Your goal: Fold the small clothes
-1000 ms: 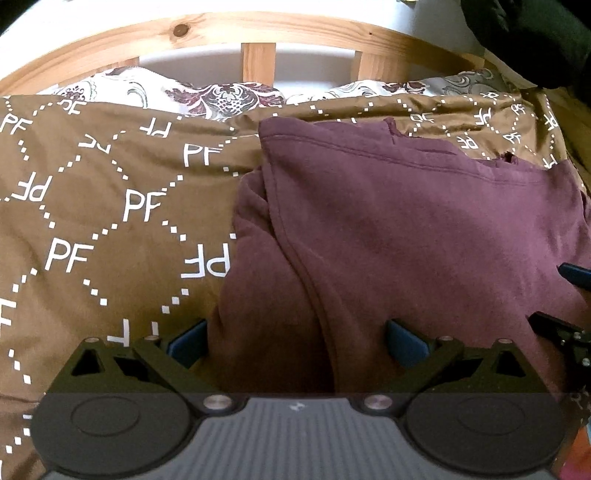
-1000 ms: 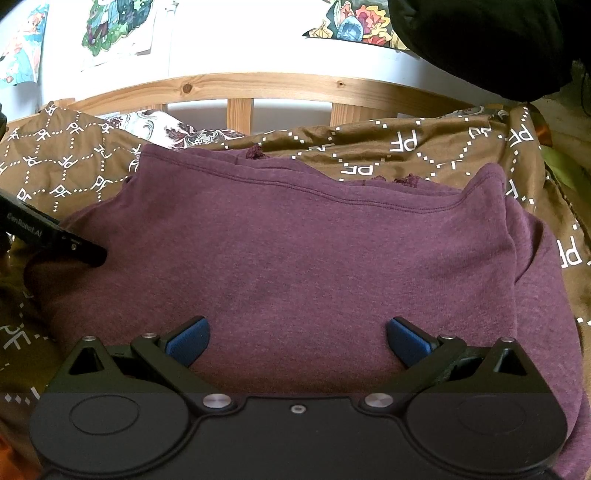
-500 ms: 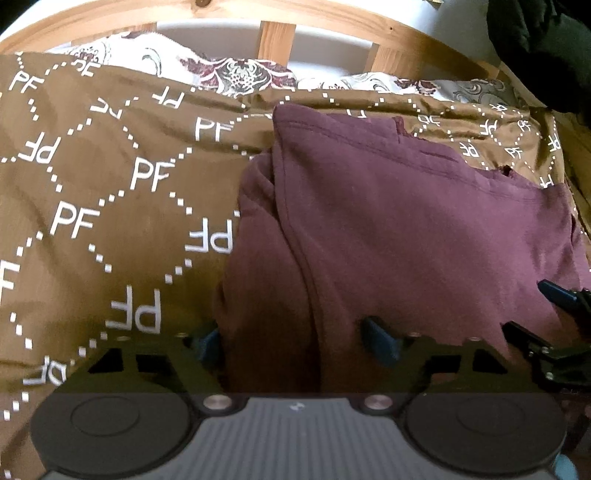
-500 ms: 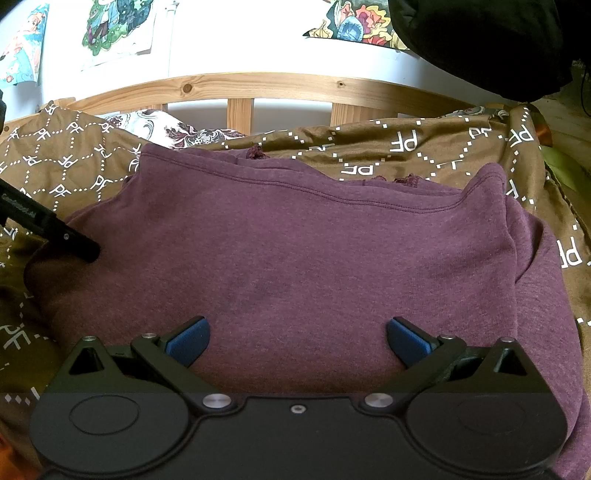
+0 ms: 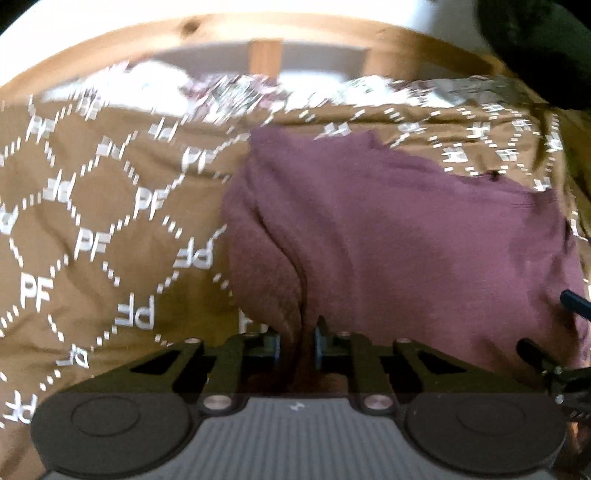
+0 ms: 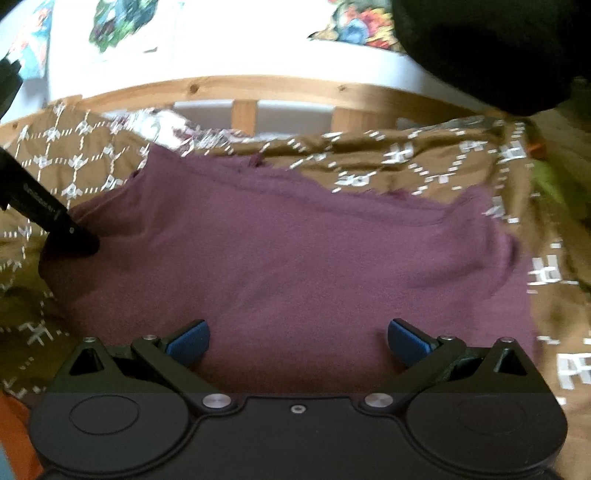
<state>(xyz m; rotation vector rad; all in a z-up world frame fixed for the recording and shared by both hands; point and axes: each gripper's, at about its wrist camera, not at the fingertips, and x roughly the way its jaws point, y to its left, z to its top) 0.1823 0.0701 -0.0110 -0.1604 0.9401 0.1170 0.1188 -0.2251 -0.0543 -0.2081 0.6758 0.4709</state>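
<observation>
Since half a second ago, the left gripper (image 5: 297, 345) has been closed from a wide gape onto the near left edge of the maroon garment (image 5: 388, 236), where a bunched fold is now pinched between its blue pads (image 5: 276, 345). No comparable change is seen at the right gripper (image 6: 297, 338): its jaws are held wide apart over the near hem of the same garment (image 6: 295, 251), with nothing gripped between the blue fingertips (image 6: 188, 341).

From the right wrist view, the left gripper's black finger (image 6: 48, 218) is seen pressed into the garment's left side, where the cloth is gathered into soft creases. The garment is spread fairly flat, a roughly rectangular shape of matte, fleecy knit with a stitched band along its far edge.

Beneath it lies a brown bedcover (image 5: 110, 229), printed with white dotted diamonds and the letters PF, and lightly rumpled. Patterned pillows (image 5: 229, 86) are seen at its far end, blurred, against a slatted pale-wood headboard (image 6: 243, 110). Behind that, a white wall with colourful pictures (image 6: 118, 22) is visible, and a dark mass (image 6: 498, 48) fills the upper right corner.
</observation>
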